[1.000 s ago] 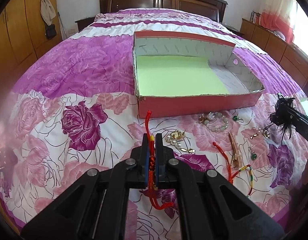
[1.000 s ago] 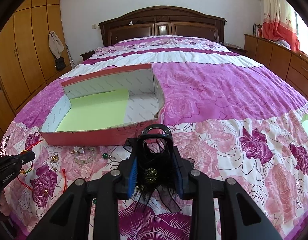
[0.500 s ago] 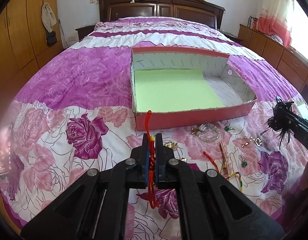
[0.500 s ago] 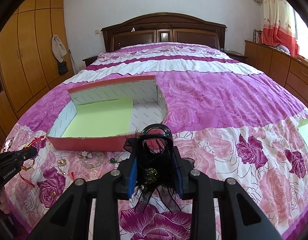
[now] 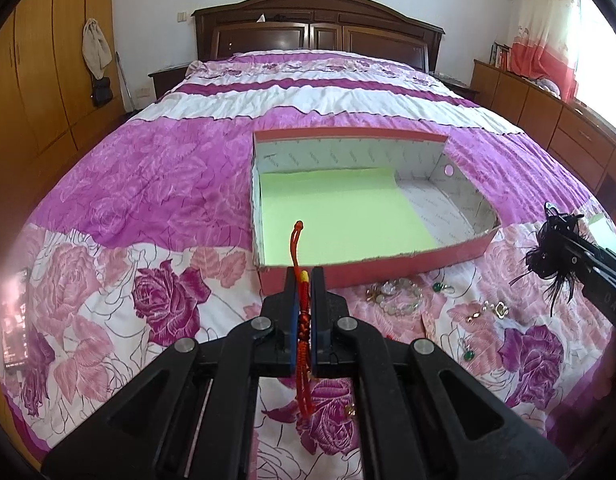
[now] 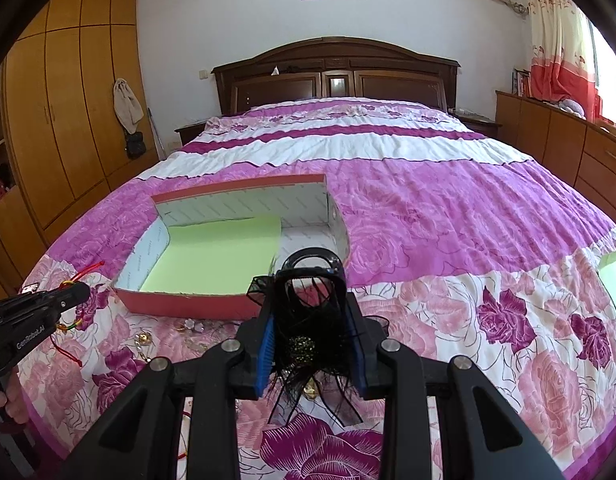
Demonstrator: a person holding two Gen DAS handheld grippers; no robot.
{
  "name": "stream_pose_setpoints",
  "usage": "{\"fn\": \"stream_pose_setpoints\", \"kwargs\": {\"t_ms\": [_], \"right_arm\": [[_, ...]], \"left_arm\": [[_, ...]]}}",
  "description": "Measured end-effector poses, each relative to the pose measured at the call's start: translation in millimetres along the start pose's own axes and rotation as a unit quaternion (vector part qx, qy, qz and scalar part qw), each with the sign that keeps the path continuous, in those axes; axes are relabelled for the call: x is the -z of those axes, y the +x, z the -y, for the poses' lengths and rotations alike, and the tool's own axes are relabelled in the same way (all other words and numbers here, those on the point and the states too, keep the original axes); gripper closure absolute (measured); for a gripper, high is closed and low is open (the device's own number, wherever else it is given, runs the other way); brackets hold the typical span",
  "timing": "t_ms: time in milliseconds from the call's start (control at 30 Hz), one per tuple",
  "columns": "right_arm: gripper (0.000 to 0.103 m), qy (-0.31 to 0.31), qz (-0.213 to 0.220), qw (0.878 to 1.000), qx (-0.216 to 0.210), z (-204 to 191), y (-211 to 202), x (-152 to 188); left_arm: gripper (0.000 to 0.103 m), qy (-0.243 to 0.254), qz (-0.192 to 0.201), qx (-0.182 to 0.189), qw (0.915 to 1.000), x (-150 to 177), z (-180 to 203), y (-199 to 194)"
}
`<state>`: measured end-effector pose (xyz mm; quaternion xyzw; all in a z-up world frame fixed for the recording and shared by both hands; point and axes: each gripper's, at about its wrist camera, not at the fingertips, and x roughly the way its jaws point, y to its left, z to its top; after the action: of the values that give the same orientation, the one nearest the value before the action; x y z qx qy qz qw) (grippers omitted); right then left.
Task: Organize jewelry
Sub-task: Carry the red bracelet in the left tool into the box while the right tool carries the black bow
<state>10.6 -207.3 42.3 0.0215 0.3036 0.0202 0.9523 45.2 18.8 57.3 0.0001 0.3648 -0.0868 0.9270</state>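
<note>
My left gripper [image 5: 304, 280] is shut on a red cord bracelet [image 5: 302, 320] and holds it above the bed, just in front of the red box [image 5: 371, 268] lined with green paper. The cord's loop stands up past the fingertips and its tail hangs below. My right gripper [image 6: 309, 276] is shut on a black feathered hair clip [image 6: 308, 344], held above the bed to the right of the box [image 6: 196, 300]. Each gripper shows in the other's view: the right one [image 5: 563, 240] and the left one [image 6: 74, 294].
Loose jewelry lies on the floral bedspread in front of the box: a clear bead bracelet [image 5: 399, 298], green-stone earrings [image 5: 441, 289], gold pieces [image 5: 493, 310]. A phone [image 5: 14, 320] lies at the bed's left edge. Wardrobes stand on the left, cabinets on the right.
Both grippers have risen and drawn back, still holding their items. The box and the loose jewelry now sit lower and farther in both views.
</note>
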Motion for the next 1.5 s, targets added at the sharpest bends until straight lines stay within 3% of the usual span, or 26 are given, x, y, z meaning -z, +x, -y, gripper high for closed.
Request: {"fn": "stream_pose_setpoints", "kwargs": {"t_ms": [467, 733, 967, 1267, 1500], "right_arm": [[0.069, -0.007, 0.013, 1.000, -0.026, -12.8, 5.8, -27.7], [0.069, -0.012, 0.020, 0.999, -0.047, -21.9, 18.4, -49.4], [0.069, -0.016, 0.023, 0.998, -0.056, -26.2, 40.4, -68.1], [0.069, -0.008, 0.005, 0.998, -0.056, -22.6, 86.2, -88.4], [0.069, -0.011, -0.034, 0.999, -0.042, -23.3, 135.7, -87.2]], "left_arm": [[0.103, 0.011, 0.034, 0.004, 0.9994, -34.6, 6.9, 1.3], [0.103, 0.011, 0.046, 0.029, 0.9984, -56.8, 4.0, 5.7], [0.103, 0.019, 0.058, 0.020, 0.9980, -78.6, 8.3, 19.8], [0.103, 0.014, 0.058, 0.015, 0.9981, -96.3, 17.3, 62.6], [0.103, 0.006, 0.032, 0.004, 0.9995, -95.0, 17.5, 104.7]]}}
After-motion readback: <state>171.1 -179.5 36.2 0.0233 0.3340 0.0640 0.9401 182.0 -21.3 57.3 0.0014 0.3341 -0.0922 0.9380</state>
